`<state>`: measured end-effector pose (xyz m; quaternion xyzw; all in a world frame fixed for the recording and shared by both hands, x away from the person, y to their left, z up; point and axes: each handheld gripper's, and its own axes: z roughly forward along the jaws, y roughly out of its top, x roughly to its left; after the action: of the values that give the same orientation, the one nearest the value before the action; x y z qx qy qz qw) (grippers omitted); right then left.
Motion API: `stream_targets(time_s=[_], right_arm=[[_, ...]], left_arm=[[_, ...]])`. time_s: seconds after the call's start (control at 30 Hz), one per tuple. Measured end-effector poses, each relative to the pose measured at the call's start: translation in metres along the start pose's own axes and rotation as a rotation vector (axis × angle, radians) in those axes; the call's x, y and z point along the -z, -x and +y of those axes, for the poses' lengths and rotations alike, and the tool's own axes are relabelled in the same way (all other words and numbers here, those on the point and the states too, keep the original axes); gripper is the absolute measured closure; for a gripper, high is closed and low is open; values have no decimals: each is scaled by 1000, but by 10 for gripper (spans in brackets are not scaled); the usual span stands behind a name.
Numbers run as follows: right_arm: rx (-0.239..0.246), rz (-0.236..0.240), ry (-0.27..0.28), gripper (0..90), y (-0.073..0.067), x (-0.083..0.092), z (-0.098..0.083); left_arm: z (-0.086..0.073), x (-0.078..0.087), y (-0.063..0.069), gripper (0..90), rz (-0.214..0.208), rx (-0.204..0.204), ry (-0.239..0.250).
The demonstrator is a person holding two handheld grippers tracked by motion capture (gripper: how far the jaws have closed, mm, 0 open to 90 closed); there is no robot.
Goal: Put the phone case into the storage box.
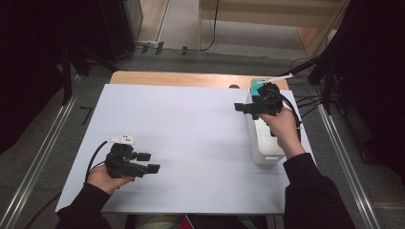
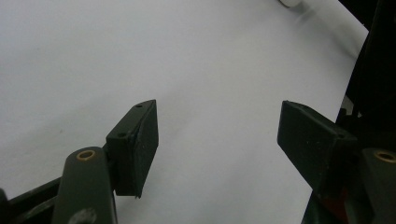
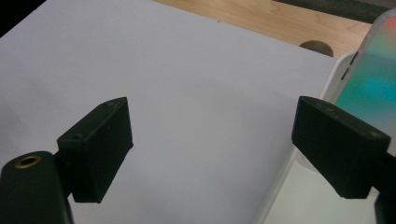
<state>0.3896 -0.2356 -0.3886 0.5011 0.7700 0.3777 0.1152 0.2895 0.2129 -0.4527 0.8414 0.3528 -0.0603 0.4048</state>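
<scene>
The person is holding the left claw [image 1: 148,162] low over the near left part of the worktop [image 1: 191,78], which is carrying a big white sheet [image 1: 181,129], and this claw is pointing to the right across the sheet. In the left gripper view the left claw [image 2: 217,140] is standing wide open, with only the bare sheet [image 2: 140,56] showing between its two black pads, so it is gripping nothing. The right claw [image 1: 244,109] is hovering at the far right side, just beside a white container [image 1: 262,143] that is lying along the right edge of the sheet; the hand and the gripper body are covering the middle of this container. In the right gripper view the right claw [image 3: 210,140] is also standing open and is holding nothing, with the sheet [image 3: 187,84] showing between its pads. A flat teal item [image 1: 257,87] is sitting at the far end of the container. In the right gripper view the teal item [image 3: 373,79] is being cut off by the picture edge and is looking blurred, with some red at the top, so I cannot tell what it is. A small dark round spot [image 3: 315,46] is sitting on the wooden strip behind, half hidden by the sheet.
</scene>
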Motion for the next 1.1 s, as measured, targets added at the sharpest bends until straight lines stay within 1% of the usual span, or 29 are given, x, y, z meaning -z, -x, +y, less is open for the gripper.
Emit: stream_targets(time_s=[0.2, 0.23, 0.37, 0.43, 0.5, 0.6, 0.63, 0.87, 0.97, 1.07, 1.1], right_arm=[[3, 12, -2, 114, -8, 0, -5], [18, 9, 4, 114, -9, 0, -5], [12, 33, 12, 115, -15, 2, -9], [24, 44, 15, 115, -17, 3, -12], [22, 53, 16, 115, -20, 3, -14], [35, 57, 17, 115, -24, 3, -18], [28, 60, 13, 115, -26, 3, -19], [62, 82, 18, 115, -36, 6, -28], [73, 95, 15, 115, -41, 6, -32], [83, 98, 5, 115, -46, 5, -37], [95, 99, 3, 115, -47, 4, -39]], left_arm=[[0, 0, -1, 290, -2, 2, -1], [0, 0, -1, 290, -2, 3, 0], [0, 0, -1, 290, 3, 7, -2], [0, 0, -1, 291, 2, 6, -4], [0, 0, -1, 290, 0, 6, -3], [0, 0, -1, 290, -2, 3, -3], [0, 0, -1, 290, -1, 4, -2], [0, 0, -1, 290, -1, 4, -3], [0, 0, -1, 290, 0, 0, -4], [0, 0, -1, 290, -2, 1, -6], [0, 0, -1, 290, -1, -2, -6]])
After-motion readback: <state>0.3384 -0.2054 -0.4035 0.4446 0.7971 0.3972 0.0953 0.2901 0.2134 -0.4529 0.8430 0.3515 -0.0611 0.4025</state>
